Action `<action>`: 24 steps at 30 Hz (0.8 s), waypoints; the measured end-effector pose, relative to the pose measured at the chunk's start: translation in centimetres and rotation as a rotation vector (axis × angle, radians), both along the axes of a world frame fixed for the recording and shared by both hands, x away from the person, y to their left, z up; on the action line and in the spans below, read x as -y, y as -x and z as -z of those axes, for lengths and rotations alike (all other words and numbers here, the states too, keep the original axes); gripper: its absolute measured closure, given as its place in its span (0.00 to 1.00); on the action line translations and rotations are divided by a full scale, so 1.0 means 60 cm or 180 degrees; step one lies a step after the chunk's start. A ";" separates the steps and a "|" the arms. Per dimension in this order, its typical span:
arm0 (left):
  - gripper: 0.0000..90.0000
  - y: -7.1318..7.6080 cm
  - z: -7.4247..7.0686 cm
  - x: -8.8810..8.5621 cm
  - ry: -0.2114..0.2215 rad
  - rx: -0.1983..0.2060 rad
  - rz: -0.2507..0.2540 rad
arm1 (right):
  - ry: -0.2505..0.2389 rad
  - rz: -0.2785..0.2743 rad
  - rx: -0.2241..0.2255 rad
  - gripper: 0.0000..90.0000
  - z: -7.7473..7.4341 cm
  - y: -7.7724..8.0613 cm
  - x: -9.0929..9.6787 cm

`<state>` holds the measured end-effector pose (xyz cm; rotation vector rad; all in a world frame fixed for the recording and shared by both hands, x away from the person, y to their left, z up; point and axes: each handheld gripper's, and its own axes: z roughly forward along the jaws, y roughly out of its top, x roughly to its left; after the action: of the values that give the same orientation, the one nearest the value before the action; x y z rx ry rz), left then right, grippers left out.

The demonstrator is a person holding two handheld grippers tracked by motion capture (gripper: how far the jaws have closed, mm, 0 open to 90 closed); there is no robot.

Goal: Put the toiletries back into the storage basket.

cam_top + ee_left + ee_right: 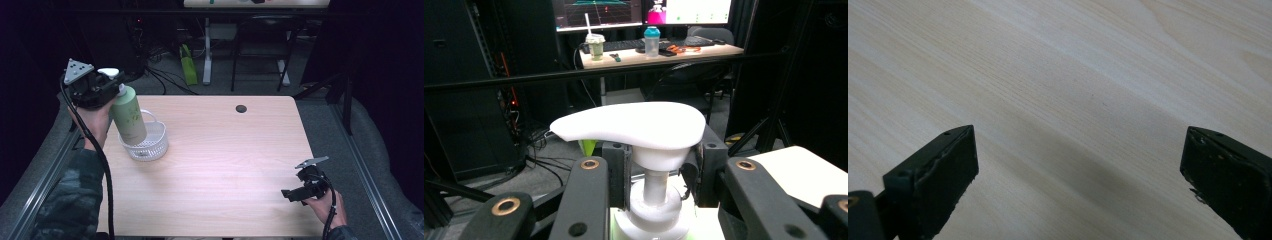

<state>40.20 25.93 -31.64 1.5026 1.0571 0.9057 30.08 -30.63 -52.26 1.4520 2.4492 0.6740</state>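
A pale green pump bottle [128, 116] with a white pump head [634, 125] leans tilted, its base inside a white lattice basket [155, 142] at the table's left. My left gripper [102, 89] is shut on the bottle's neck just under the pump head; in the left gripper view my gripper [658, 175] clamps the white stem from both sides. My right gripper [295, 194] hovers low over the table's front right corner, open, with only bare wood between its jaws [1078, 165].
The light wooden table [225, 165] has a small dark grommet hole [241, 108] near its far edge. Metal rails run along both sides. Beyond the table stand desk legs, a chair, cables and a green object [188, 65] on the floor.
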 end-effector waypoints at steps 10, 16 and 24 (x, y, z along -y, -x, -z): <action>0.74 -0.009 0.018 -0.002 0.0018 -0.0030 -0.0008 | -0.0007 0.0004 -0.0002 0.02 0.000 0.000 0.000; 0.75 -0.013 0.030 -0.003 0.0024 -0.0054 -0.0013 | -0.0009 0.0000 0.0000 0.02 0.000 0.000 0.000; 0.74 -0.016 0.045 -0.005 0.0029 -0.0088 -0.0026 | -0.0007 0.0001 -0.0002 0.02 0.000 0.000 0.000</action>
<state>41.16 26.22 -34.35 1.5082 1.0869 0.8870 30.06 -30.60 -52.25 1.4538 2.4494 0.6765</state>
